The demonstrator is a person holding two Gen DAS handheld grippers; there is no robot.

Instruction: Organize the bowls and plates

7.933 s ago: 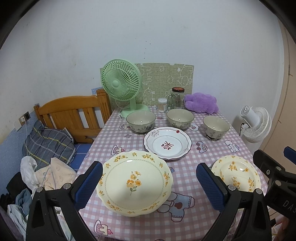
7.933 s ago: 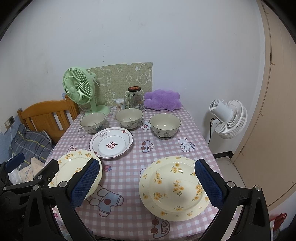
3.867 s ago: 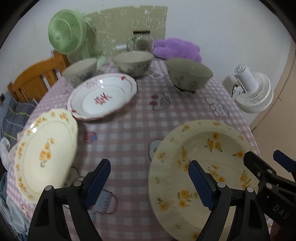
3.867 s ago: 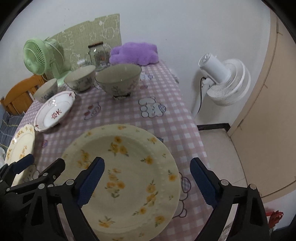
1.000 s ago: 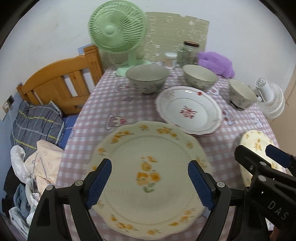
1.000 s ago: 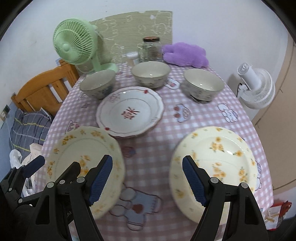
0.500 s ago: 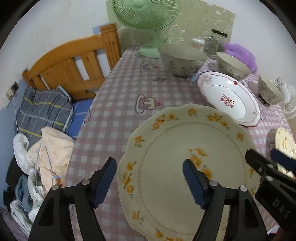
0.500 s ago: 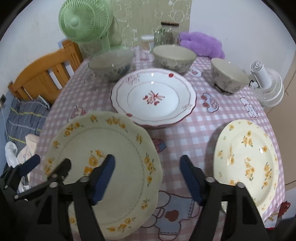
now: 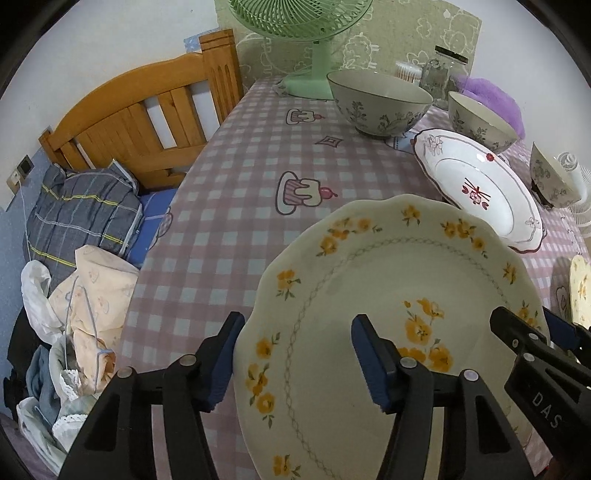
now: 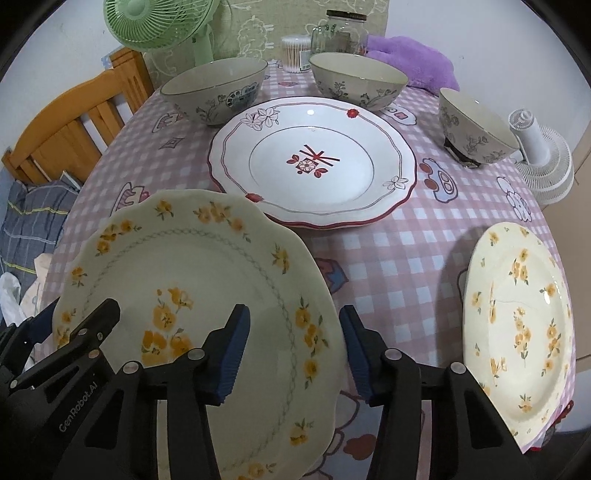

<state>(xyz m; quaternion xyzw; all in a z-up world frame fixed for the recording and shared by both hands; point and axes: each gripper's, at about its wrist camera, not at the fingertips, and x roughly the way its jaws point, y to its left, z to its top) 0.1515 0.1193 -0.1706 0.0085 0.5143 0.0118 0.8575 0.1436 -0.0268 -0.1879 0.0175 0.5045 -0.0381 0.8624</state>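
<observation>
A cream plate with yellow flowers [image 9: 399, 288] [image 10: 192, 273] lies at the table's near left. My left gripper [image 9: 295, 358] is open and straddles its left rim. My right gripper [image 10: 291, 350] is open and straddles its right rim. A white plate with red trim [image 10: 314, 158] [image 9: 480, 184] lies in the middle. A second yellow-flowered plate [image 10: 517, 317] lies at the near right. Three patterned bowls stand behind: left [image 10: 218, 88] [image 9: 380, 99], middle [image 10: 358, 79] [image 9: 480, 118], right [image 10: 476, 127] [image 9: 550, 177].
A green fan [image 10: 162, 26], a glass jar [image 10: 340, 29], a cotton swab tub [image 10: 293, 51] and a purple plush [image 10: 413, 62] stand at the back edge. A wooden bed frame [image 9: 140, 110] with clothes lies left of the table. A white floor fan [image 10: 543, 162] is at right.
Both grippers have moved lower and closer to the left yellow-flowered plate, and their jaws have narrowed around its opposite rims. The plates and bowls have stayed in place.
</observation>
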